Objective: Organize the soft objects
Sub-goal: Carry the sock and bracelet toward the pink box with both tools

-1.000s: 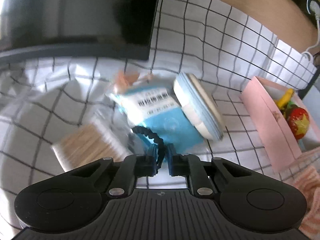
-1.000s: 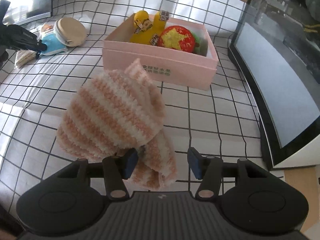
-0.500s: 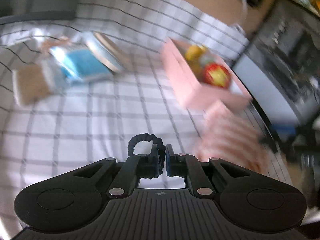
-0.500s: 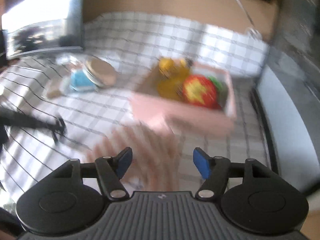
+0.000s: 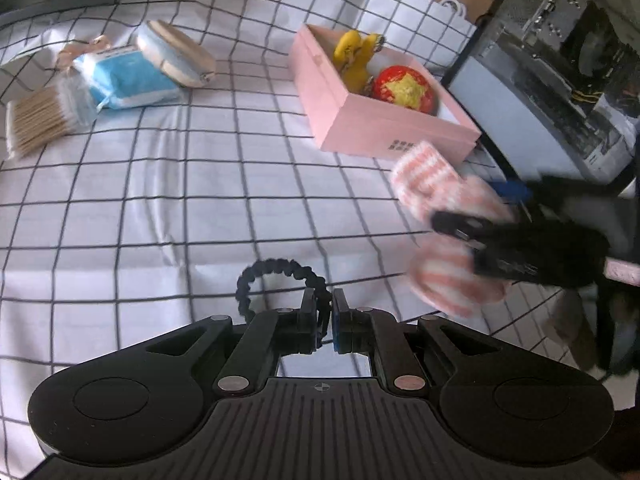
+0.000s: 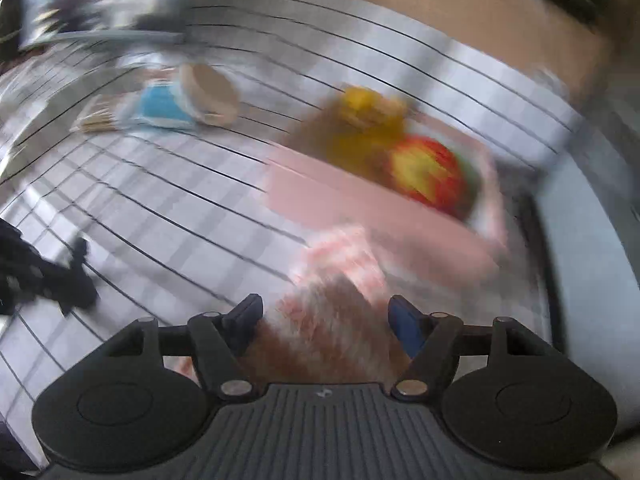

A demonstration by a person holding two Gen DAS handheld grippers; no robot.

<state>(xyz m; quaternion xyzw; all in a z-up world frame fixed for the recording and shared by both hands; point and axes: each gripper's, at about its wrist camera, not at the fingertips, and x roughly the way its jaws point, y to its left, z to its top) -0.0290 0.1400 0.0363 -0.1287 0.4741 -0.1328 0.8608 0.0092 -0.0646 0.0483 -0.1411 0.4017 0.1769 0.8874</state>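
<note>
**Band pinched on the left, knit between the right tongs**

I am seeing my left tongs [image 5: 327,316] pressed together, pinching a black braided band [image 5: 276,276] whose loop is arching up and to the left of the tips, above the checked tabletop [image 5: 200,184]. My right tongs [image 6: 326,320] are standing spread, and the pink striped knit [image 6: 340,272] is lying between the fingers, bunched up; that view is blurring, so I cannot tell if the pads are touching it. In the left view the knit [image 5: 440,188] is sitting just in front of the pink box [image 5: 360,116], which is holding a yellow toy [image 5: 356,58] and a red ball [image 5: 404,88].
</note>
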